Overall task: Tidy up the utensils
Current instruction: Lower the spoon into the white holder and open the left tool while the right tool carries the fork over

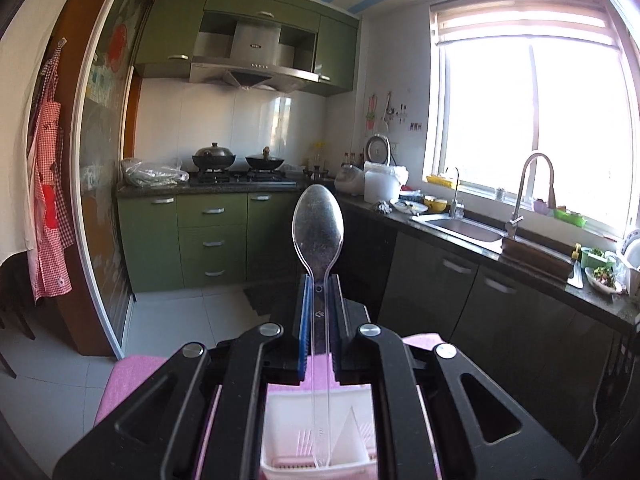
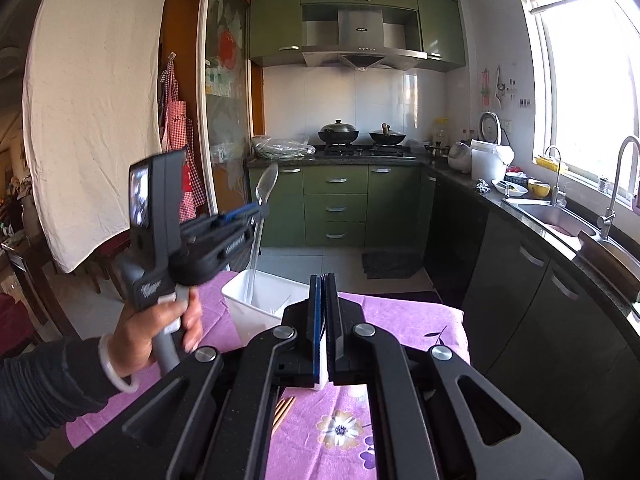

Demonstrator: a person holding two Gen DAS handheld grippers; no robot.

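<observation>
My left gripper (image 1: 319, 284) is shut on a clear plastic spoon (image 1: 318, 224), held upright with the bowl up. Its handle tip hangs into a white plastic utensil holder (image 1: 280, 432) below. In the right wrist view the left gripper (image 2: 256, 212) holds the spoon (image 2: 266, 190) over the same white holder (image 2: 248, 300), at the table's far left. My right gripper (image 2: 324, 280) is shut and empty, raised above the purple floral tablecloth (image 2: 400, 320). Wooden chopsticks (image 2: 282, 414) lie on the cloth under it.
The table ends just past the holder. Beyond are a tiled floor, green cabinets (image 2: 336, 204) and a stove with two woks. A dark counter with a sink (image 2: 556, 216) runs along the right. A white sheet (image 2: 92, 112) hangs at the left.
</observation>
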